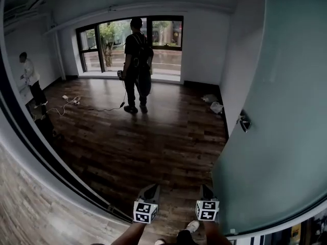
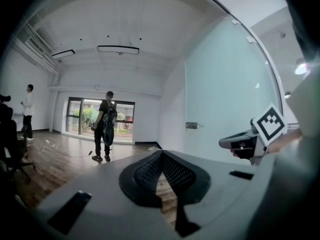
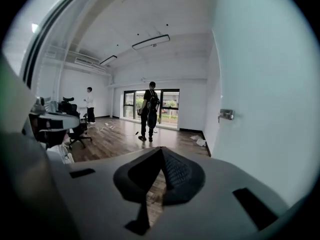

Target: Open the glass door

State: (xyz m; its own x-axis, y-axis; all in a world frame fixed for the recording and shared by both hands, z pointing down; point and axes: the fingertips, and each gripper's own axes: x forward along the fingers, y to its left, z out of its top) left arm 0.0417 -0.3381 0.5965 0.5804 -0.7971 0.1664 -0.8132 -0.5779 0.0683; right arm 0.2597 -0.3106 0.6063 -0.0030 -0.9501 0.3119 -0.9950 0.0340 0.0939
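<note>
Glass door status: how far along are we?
Done: the glass door stands swung wide at the right, and the doorway opens onto the wood floor. In hand: nothing; the left hand-held gripper and right hand-held gripper are both shut, empty and off the door handle. Left: seemingly nothing.

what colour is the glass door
The glass door is a pale frosted teal, clearest in the head view.

Glass door (image 1: pixel 276 86): one, with one metal handle (image 1: pixel 244 122). Grippers: two, left gripper (image 1: pixel 149 190) and right gripper (image 1: pixel 206 190). People standing in the room: two, person by the window (image 1: pixel 137 60) and person at the left wall (image 1: pixel 29 78). Ceiling strip lights (image 2: pixel 118 49): two. Window (image 1: pixel 166 34): one.
</note>
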